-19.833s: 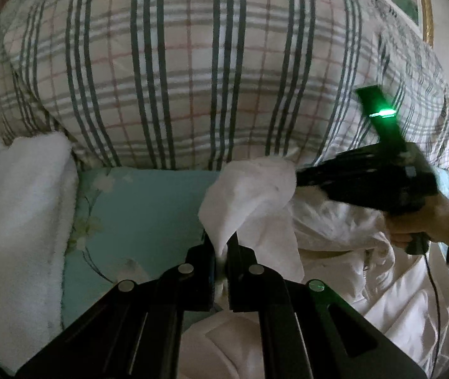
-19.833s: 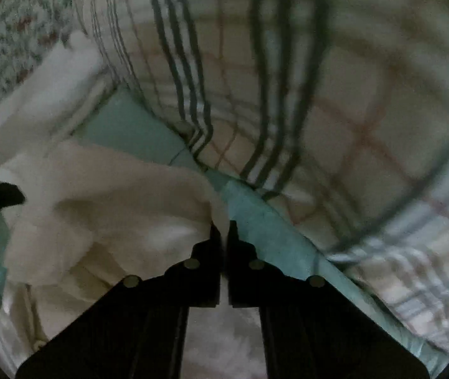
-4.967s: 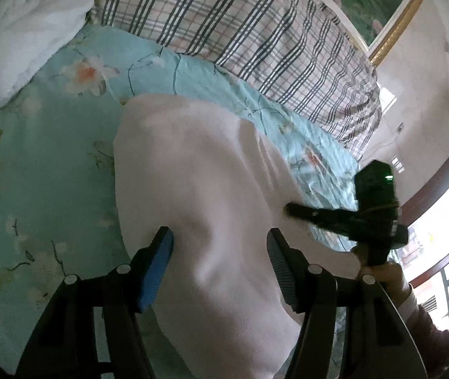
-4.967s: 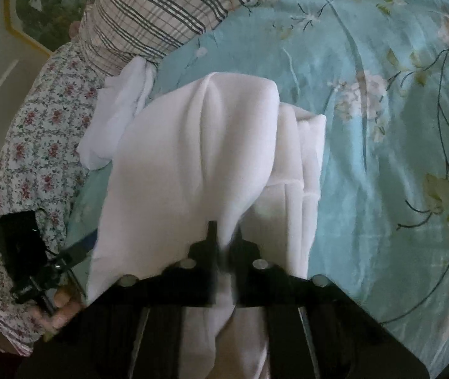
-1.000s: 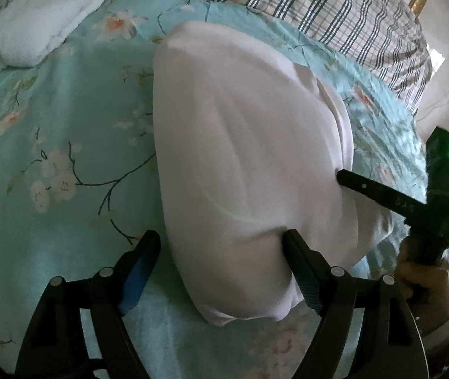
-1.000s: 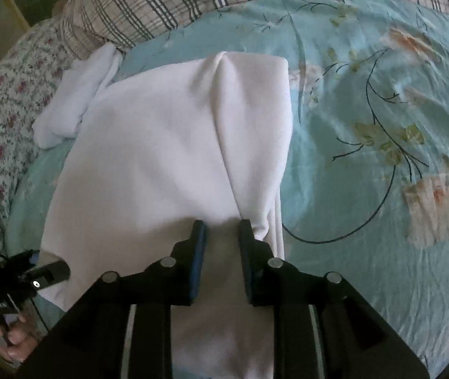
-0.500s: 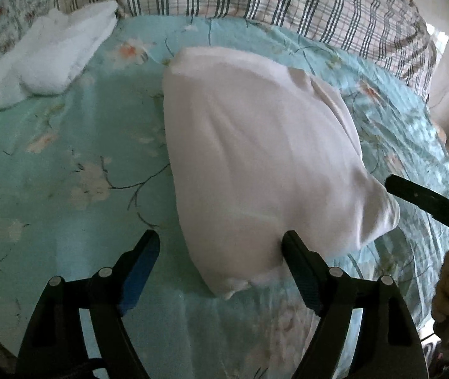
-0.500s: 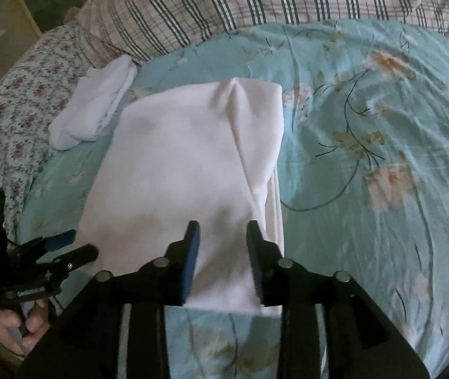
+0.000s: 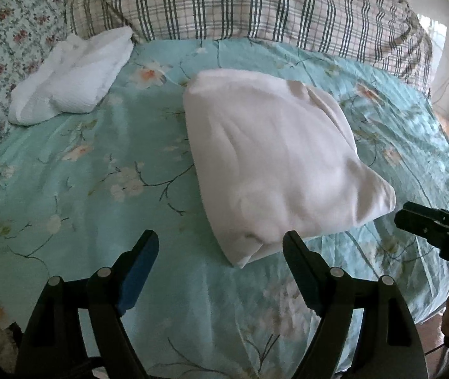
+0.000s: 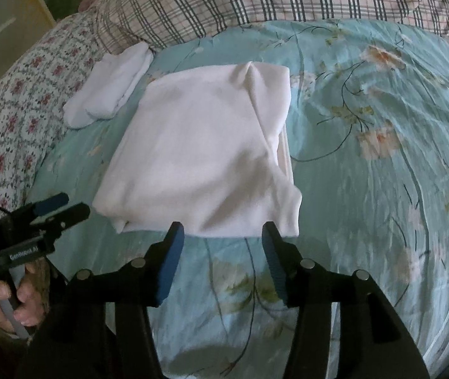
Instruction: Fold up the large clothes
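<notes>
A white garment (image 9: 275, 158) lies folded into a thick rectangle on the teal flowered bedspread (image 9: 82, 189); it also shows in the right wrist view (image 10: 205, 145). My left gripper (image 9: 221, 243) is open and empty, held just short of the garment's near corner. My right gripper (image 10: 222, 230) is open and empty, just short of the garment's near edge. In the left wrist view the right gripper (image 9: 414, 219) sits to the right of the garment. In the right wrist view the left gripper (image 10: 63, 208) sits at the garment's left.
A folded white towel (image 9: 69, 75) lies at the back left of the bed, also in the right wrist view (image 10: 110, 85). A plaid pillow (image 9: 256, 3) runs along the head of the bed. A floral quilt (image 10: 19, 94) lies along the left side.
Both grippers have pulled back from the folded garment toward the near edge of the bed. My right gripper has opened wider. The garment lies still.
</notes>
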`<act>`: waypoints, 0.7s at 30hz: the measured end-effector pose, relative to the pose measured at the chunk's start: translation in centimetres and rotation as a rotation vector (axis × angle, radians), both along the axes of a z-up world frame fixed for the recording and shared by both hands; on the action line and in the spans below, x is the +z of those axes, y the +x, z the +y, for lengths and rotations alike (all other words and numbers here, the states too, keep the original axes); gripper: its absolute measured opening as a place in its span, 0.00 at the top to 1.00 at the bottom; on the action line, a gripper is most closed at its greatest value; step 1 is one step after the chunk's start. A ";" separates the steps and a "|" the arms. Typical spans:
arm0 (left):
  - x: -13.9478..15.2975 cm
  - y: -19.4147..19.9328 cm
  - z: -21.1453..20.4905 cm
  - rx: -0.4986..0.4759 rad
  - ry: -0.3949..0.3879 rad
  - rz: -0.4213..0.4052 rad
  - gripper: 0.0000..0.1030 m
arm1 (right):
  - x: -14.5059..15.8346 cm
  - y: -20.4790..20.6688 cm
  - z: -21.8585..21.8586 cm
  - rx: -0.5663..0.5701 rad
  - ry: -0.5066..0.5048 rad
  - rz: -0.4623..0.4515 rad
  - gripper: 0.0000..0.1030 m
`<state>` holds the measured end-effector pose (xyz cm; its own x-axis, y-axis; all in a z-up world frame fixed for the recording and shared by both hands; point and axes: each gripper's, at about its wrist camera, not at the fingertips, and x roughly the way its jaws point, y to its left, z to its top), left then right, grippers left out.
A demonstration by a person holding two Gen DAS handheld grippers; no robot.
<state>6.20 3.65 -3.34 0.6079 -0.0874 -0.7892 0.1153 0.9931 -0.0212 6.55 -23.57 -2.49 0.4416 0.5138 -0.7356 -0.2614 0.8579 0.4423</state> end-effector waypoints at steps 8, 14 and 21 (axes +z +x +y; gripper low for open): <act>-0.2 -1.0 0.8 0.001 0.025 -0.001 0.20 | 0.1 -1.4 0.1 0.012 -0.023 0.000 0.43; 0.4 -1.1 1.6 0.008 0.010 -0.015 0.20 | 0.7 -1.8 0.3 0.030 -0.042 -0.012 0.39; 4.7 -2.3 2.9 0.000 -0.033 -0.136 0.08 | 4.0 -2.2 0.2 0.074 -0.066 -0.109 0.20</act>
